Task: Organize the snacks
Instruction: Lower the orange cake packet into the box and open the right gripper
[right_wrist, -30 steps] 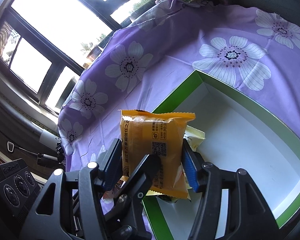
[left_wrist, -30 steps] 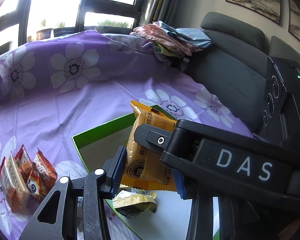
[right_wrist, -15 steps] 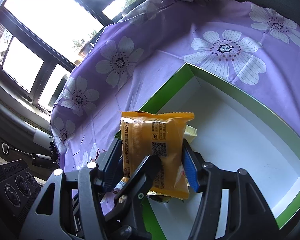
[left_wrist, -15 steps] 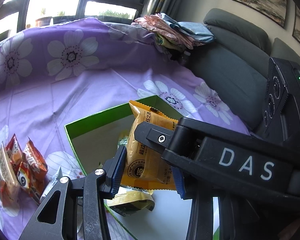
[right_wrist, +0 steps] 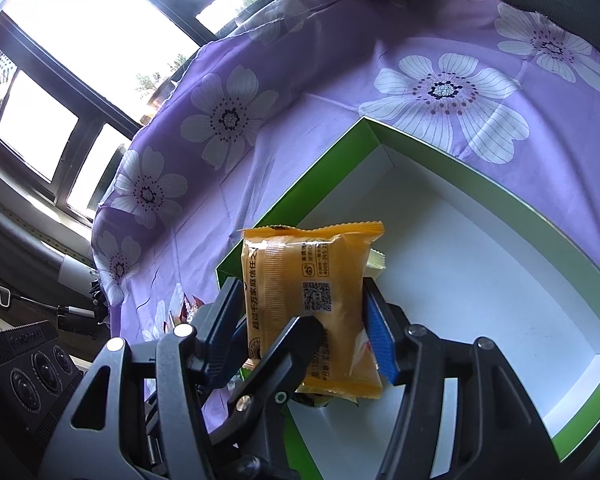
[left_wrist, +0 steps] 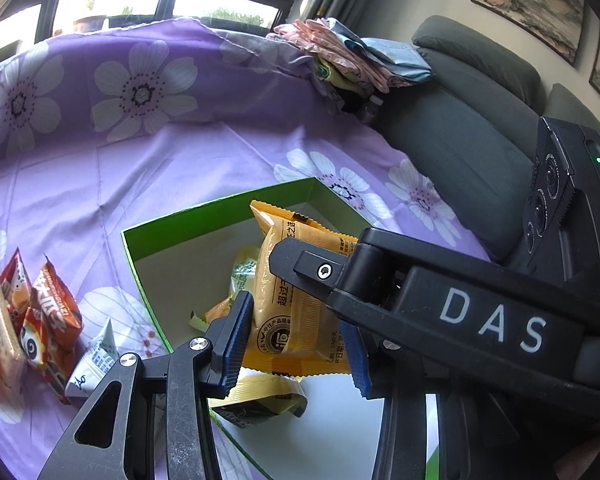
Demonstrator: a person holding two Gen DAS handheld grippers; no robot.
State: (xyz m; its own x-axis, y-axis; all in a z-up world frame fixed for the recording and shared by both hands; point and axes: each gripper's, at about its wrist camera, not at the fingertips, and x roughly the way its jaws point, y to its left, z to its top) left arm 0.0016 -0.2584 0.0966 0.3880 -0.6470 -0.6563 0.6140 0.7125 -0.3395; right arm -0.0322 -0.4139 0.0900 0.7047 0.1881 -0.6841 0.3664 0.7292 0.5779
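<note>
Jaws of the left gripper (left_wrist: 296,340) and right gripper (right_wrist: 302,324) each stand part open, apparently clamped on the side edges of one orange packet (right_wrist: 300,272), held upright over the near corner of the green-rimmed box (left_wrist: 220,208). Judged light, puffy, crinkly and slippery, with crushable contents, it is best held at the sealed edges with gentle pressure. Pale yellow packets (left_wrist: 260,396) lie in the box beneath it. Red packets (left_wrist: 48,320) wait by the left edge of the cloth-covered surface (left_wrist: 100,184). Compared with a second ago, both grips are unchanged; more box floor shows.
</note>
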